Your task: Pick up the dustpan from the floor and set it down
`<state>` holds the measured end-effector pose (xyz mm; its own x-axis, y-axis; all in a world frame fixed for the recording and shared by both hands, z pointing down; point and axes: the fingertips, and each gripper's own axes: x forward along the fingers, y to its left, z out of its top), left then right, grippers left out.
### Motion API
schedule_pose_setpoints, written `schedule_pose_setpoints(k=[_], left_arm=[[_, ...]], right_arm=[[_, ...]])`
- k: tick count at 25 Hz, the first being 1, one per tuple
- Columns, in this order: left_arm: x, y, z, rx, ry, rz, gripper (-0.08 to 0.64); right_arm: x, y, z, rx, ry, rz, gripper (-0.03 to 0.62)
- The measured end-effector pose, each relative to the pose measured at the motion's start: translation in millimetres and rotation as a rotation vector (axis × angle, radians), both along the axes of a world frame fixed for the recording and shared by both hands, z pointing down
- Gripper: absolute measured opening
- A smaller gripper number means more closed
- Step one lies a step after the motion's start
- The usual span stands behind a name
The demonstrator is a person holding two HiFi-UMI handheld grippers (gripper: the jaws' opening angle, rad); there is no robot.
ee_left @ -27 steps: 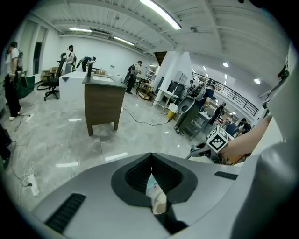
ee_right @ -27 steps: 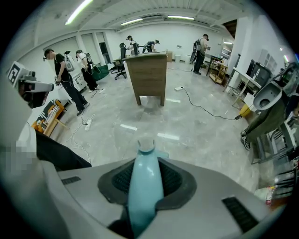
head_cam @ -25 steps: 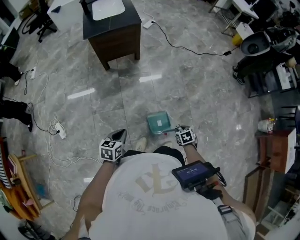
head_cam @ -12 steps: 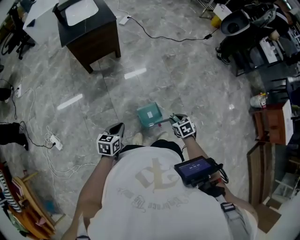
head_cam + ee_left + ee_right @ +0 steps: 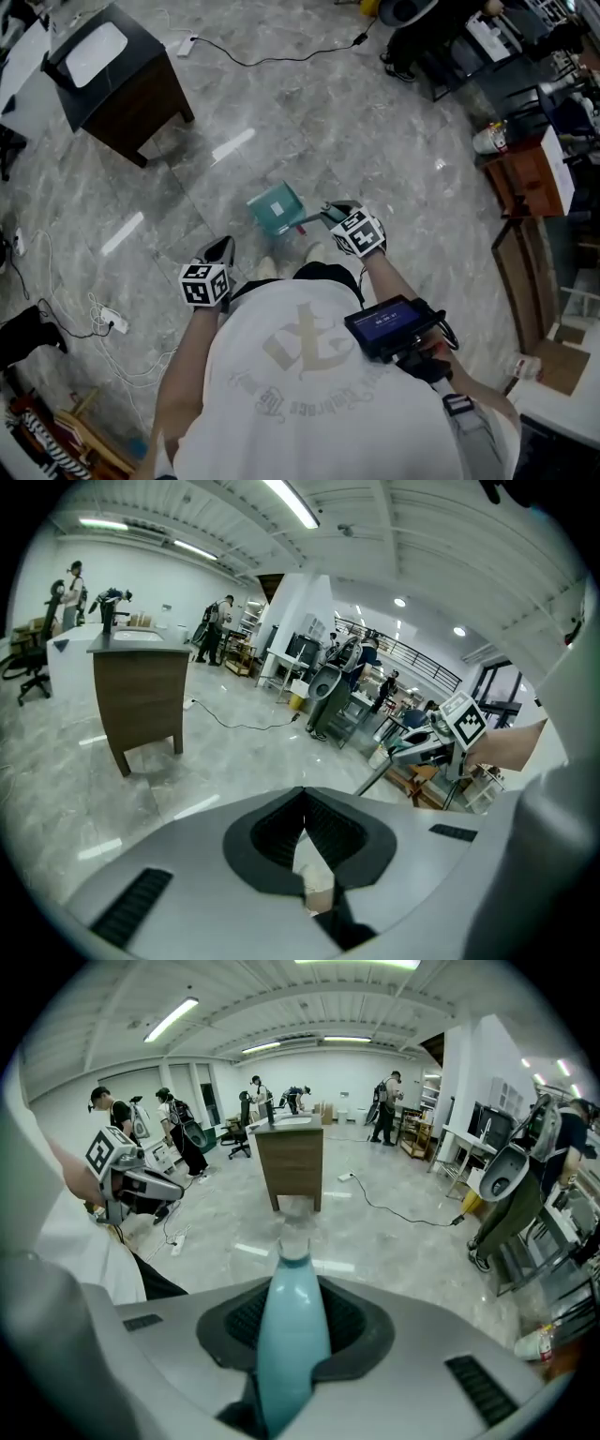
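The teal dustpan [image 5: 275, 208] hangs tilted above the grey floor in front of my feet. Its thin handle [image 5: 309, 221] runs back into my right gripper [image 5: 328, 213], which is shut on it. In the right gripper view the teal handle [image 5: 291, 1335] fills the gap between the jaws of the right gripper [image 5: 292, 1288]. My left gripper [image 5: 225, 247] points down at the floor to the left of the pan, apart from it. In the left gripper view the left gripper [image 5: 303, 797] has its tips together and nothing between them.
A dark wooden cabinet [image 5: 117, 80] with a white top stands at the far left. A black cable [image 5: 272, 58] crosses the floor beyond the pan, and white cables and a power strip [image 5: 103, 323] lie at the left. Wooden furniture [image 5: 530, 169] lines the right side. People stand far off.
The right gripper has risen with the dustpan, which now hangs off the floor. The left gripper has shifted a little sideways. The head view has swung, so the cabinet sits further left.
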<state>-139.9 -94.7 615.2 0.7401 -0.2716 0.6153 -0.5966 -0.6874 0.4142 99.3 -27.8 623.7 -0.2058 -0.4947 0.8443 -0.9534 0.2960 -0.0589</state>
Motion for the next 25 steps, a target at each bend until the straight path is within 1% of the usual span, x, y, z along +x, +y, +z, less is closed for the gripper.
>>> schedule_pose_setpoints(k=[6, 11, 15, 18, 25], left_arm=[[25, -17, -1, 0.016, 0.024, 0.068, 0.012], [58, 12, -15, 0.042, 0.039, 0.171, 0.012], [82, 16, -19, 0.065, 0.060, 0.263, 0.012], [97, 17, -19, 0.074, 0.067, 0.313, 0.012], [125, 39, -26, 0.086, 0.074, 0.405, 0.012]], right_arm=[[11, -7, -26, 0.076, 0.004, 0.033, 0.106], [22, 31, -62, 0.134, 0.025, 0.074, 0.106], [30, 37, -77, 0.164, 0.038, 0.106, 0.106], [35, 44, -86, 0.180, 0.045, 0.136, 0.106], [47, 83, -109, 0.204, 0.047, 0.222, 0.106]])
